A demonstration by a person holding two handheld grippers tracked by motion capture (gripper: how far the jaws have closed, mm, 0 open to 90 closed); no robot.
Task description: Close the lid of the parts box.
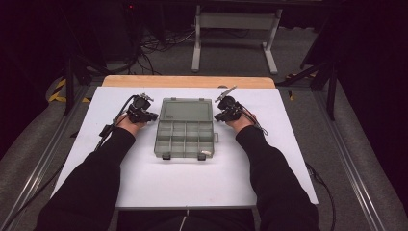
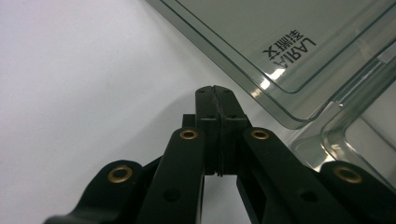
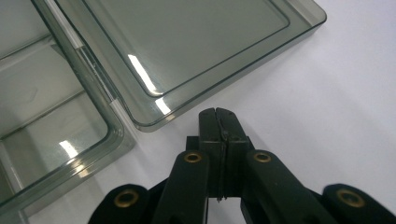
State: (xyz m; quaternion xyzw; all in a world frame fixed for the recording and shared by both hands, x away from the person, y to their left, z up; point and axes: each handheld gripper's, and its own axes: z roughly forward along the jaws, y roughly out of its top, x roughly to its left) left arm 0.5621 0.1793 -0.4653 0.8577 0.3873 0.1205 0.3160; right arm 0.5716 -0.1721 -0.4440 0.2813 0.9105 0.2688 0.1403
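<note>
Two tools flank one clear organizer box (image 1: pixel 184 127), which lies open in the middle of the white desk (image 1: pixel 144 183), lid (image 1: pixel 186 109) folded flat on the far side. Left tool (image 2: pixel 215 89) and right tool (image 3: pixel 218 112) each have jaws pressed together, pinching nothing, tips just beside the lid's two hinge-side corners. Judgement: this symmetric placement suits lifting the lid from both sides to swing it closed. Compartments look empty; count unclear.

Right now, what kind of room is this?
Probably a lab or recording studio: a white table holding a clear compartment box, cables on the carpeted floor, dark surroundings and a metal stand.
</note>
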